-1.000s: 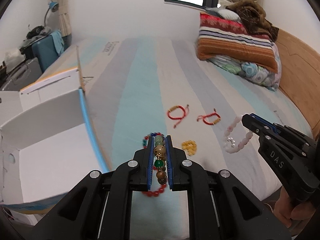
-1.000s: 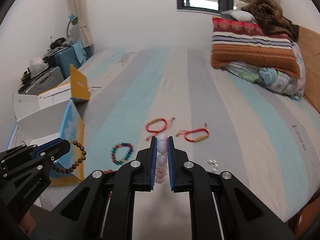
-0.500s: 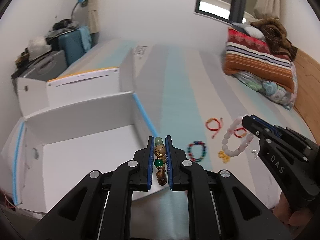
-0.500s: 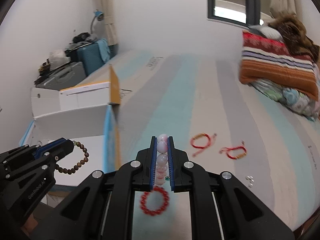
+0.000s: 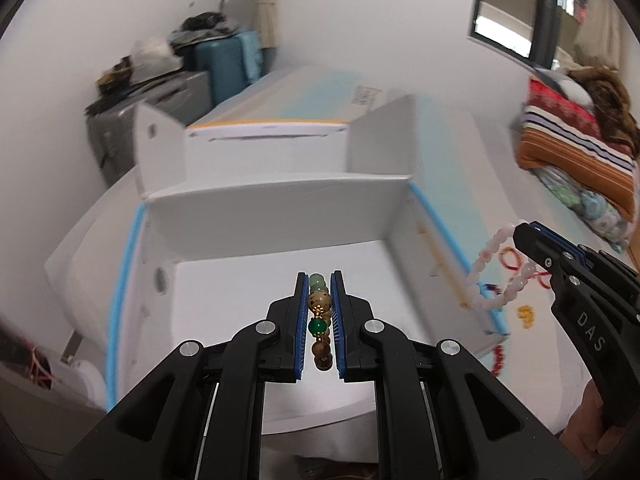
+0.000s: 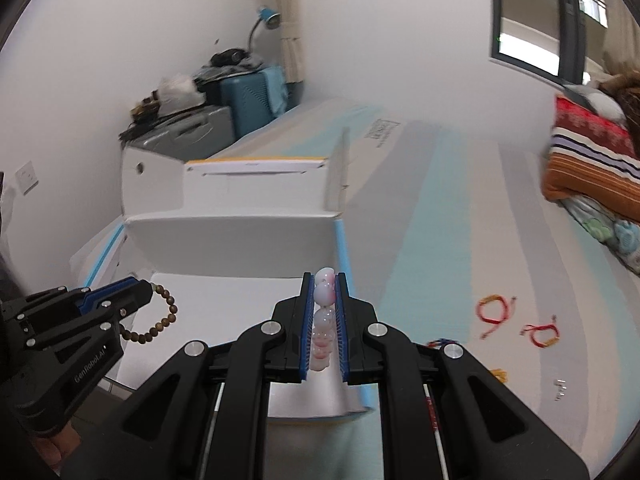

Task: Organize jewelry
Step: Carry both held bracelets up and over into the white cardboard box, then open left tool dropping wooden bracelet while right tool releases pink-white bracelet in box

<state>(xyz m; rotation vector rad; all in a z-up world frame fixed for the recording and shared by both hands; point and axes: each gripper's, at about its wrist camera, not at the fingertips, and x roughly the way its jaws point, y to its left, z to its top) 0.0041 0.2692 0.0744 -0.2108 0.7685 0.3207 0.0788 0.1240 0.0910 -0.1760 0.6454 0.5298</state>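
A brown wooden bead bracelet (image 5: 320, 322) is clamped in the left tool (image 5: 319, 280) above the open white box (image 5: 280, 216). A pale pink bead bracelet (image 6: 323, 322) is gripped by the right tool (image 6: 324, 280) at the box's right wall. Red cord bracelets (image 6: 492, 310) are left on the striped bed (image 6: 460, 220); smaller pieces beside them are blurred.

Soft, even daylight fills the room, entering by the window (image 5: 520, 12) at upper right — its panes blown out to glare. The white box (image 5: 280, 216) below it shows only faint shadows. Motion blur smears the clutter left of the window; fisheye bending and dark vignetting ring both views.
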